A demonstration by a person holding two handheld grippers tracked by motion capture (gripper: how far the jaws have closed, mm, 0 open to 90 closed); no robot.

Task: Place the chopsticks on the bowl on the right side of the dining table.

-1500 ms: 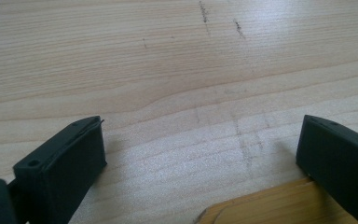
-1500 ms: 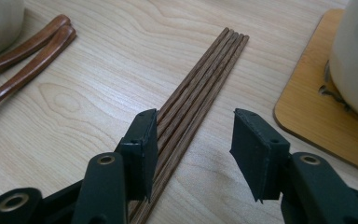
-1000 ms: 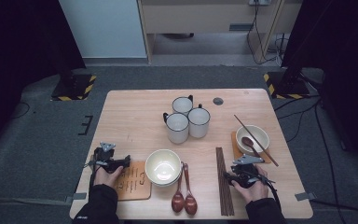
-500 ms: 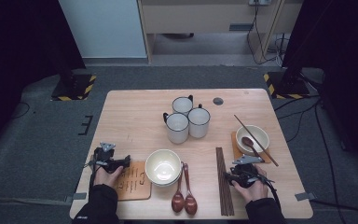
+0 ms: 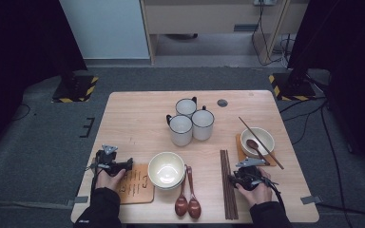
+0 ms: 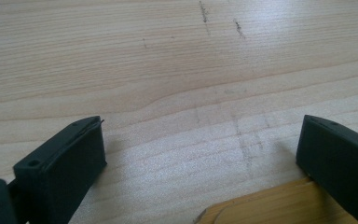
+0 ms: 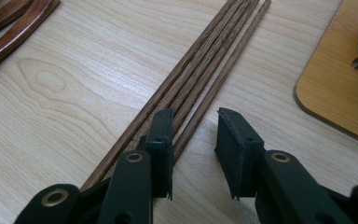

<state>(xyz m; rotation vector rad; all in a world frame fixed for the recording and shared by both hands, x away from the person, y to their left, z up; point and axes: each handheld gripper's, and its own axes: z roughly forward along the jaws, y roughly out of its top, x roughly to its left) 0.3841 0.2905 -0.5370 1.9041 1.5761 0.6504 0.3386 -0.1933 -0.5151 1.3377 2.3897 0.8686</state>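
Brown wooden chopsticks (image 7: 200, 74) lie side by side on the table (image 5: 138, 118), between the two spoons (image 5: 187, 202) and the board under the small bowl (image 5: 257, 141). Over them sits the right gripper (image 7: 193, 135); its jaws have just been closing, the outermost stick between them, unpinched. Left gripper (image 6: 200, 154) rests wide open beside a bamboo board (image 6: 279, 205)

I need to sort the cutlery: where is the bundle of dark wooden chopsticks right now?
In the high view, the dark wooden chopsticks lie front right, between the brown spoons and right gripper.
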